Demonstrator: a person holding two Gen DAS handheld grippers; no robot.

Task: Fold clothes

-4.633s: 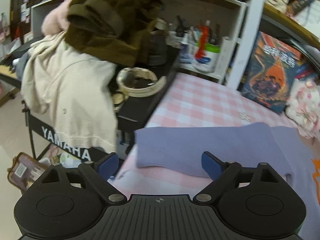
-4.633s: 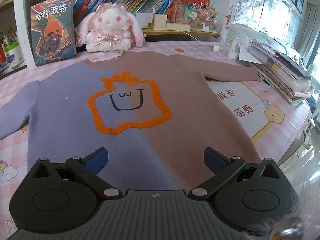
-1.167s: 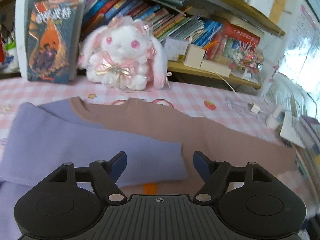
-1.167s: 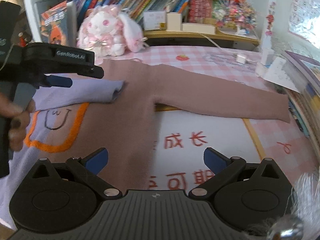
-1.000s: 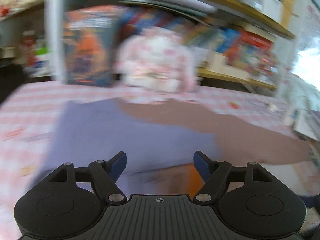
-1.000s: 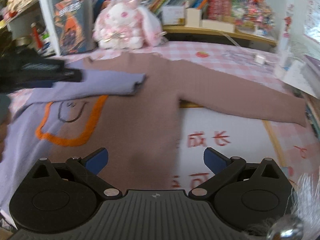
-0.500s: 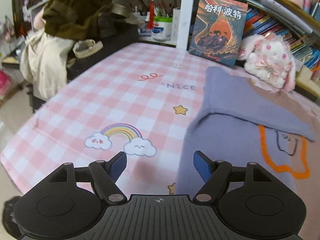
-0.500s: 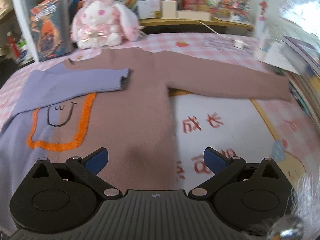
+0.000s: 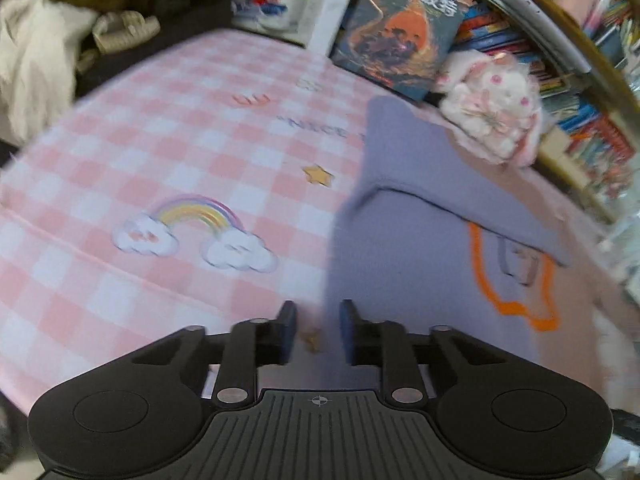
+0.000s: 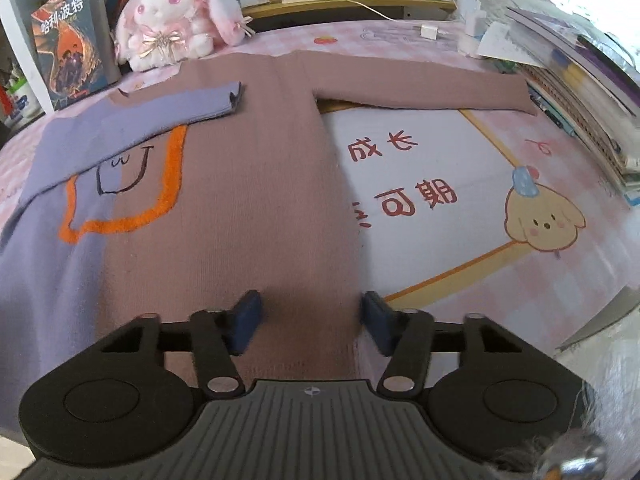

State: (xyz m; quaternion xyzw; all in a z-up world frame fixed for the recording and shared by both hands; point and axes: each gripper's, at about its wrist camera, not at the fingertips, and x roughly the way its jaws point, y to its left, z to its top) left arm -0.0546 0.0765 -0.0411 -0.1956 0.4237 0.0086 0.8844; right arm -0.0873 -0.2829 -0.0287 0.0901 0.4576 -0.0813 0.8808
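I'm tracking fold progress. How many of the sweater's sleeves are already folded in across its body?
1. The purple knit sleeve lies folded across the chest of the purple-and-brown sweater. The brown knit sleeve lies stretched out flat over the pink checked table mat.

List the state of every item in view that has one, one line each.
Sweater: lying flat on the table, front up.
Purple sleeve: folded in across the chest.
Brown sleeve: stretched straight out, not yet folded.
Left gripper: jaws narrowed but apart, at the sweater's purple side edge near the hem.
Right gripper: open, over the brown hem.
Book: standing upright.
Plush rabbit: sitting upright.
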